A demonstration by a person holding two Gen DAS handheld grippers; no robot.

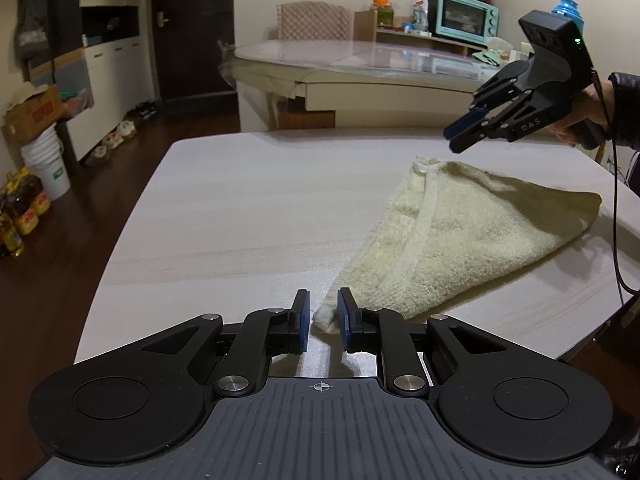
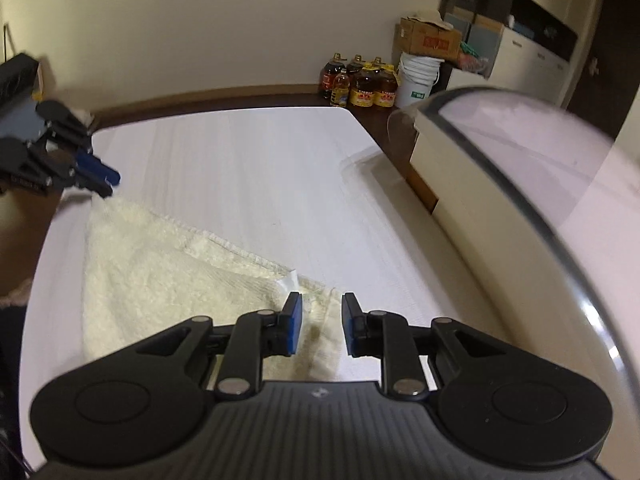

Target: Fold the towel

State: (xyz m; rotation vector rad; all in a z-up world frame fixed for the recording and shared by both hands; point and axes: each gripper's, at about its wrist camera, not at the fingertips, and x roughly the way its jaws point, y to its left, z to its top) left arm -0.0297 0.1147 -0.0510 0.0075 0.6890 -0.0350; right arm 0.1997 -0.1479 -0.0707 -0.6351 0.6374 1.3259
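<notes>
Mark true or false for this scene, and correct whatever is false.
1. A cream towel lies on the pale table. True.
2. The right claw holds a towel corner up in the air. False: it hovers over the towel's far corner with its pads apart and nothing gripped.
3. A teal toaster oven stands on a shelf in the background. True.
4. The towel is spread out flat as a full rectangle. False: it is folded over itself into a rough triangle.
5. The left claw is at the towel's near corner, which sits between its fingers. True.
</notes>
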